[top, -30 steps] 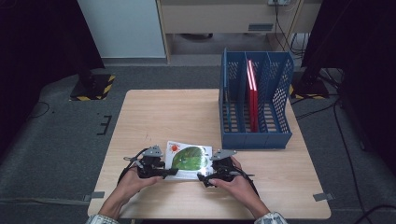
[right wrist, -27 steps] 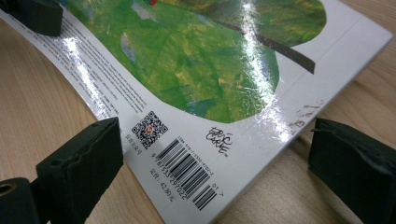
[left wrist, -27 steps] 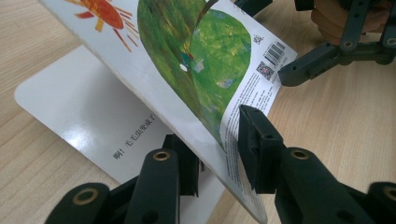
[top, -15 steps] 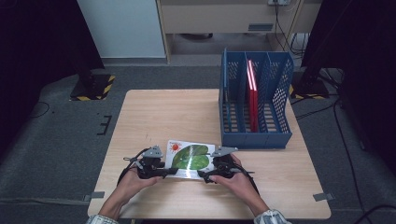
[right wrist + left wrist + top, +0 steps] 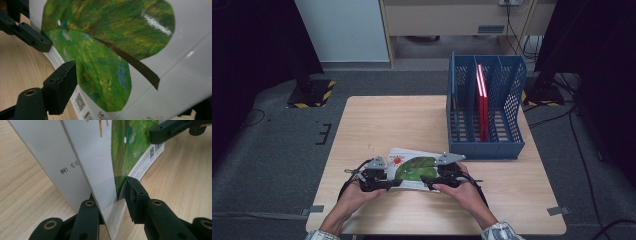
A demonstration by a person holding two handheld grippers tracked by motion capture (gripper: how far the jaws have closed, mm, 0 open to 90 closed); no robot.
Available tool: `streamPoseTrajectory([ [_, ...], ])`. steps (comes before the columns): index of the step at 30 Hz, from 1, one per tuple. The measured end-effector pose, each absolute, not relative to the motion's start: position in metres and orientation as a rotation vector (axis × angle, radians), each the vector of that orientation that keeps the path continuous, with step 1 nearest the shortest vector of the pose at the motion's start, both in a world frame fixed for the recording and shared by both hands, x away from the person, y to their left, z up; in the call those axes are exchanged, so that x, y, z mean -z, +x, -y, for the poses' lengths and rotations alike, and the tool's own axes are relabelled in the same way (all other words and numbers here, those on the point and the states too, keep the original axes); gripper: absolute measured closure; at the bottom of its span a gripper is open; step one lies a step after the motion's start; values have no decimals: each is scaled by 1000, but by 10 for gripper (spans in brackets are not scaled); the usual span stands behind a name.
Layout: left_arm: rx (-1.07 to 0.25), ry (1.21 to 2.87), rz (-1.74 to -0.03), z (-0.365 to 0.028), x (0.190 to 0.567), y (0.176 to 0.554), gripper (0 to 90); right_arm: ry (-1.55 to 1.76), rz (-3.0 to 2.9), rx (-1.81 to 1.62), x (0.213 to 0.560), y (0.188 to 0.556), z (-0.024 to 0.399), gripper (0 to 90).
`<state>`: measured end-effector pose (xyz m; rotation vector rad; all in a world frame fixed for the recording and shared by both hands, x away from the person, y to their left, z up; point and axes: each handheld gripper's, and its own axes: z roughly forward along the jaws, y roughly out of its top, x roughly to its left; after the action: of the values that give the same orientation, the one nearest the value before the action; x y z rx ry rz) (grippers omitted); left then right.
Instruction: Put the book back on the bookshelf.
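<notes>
Printed in black on the white page of the book, seen in the left gripper view: "啊!" followed by 2 more characters cut off at the fold, "毛" probably the first. Near the book's lower edge, a QR code beside a barcode, too small to decode. Same QR code in the right gripper view, with fine print beside it too blurred to read.

From up high I see the table lit bright and even, while the room around it is very dark. Shadows are soft and small. That picture is a bit fuzzy. Close up, the book has white shiny spots from a light above. My black jaws near the camera look blurry, and the wood far away too.
</notes>
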<state>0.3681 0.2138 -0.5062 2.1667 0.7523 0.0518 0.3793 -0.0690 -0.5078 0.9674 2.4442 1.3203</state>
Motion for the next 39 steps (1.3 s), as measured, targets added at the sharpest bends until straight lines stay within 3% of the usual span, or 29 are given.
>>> streamPoseTrajectory([
  [22, -193, 2155, -769, -211, 509, 370, 695, 928, -2424, -1365, 483, 385, 75, 314],
  [39, -253, 2140, -817, -211, 512, 370, 552, 811, -2431, -1379, 463, 379, 73, 339],
])
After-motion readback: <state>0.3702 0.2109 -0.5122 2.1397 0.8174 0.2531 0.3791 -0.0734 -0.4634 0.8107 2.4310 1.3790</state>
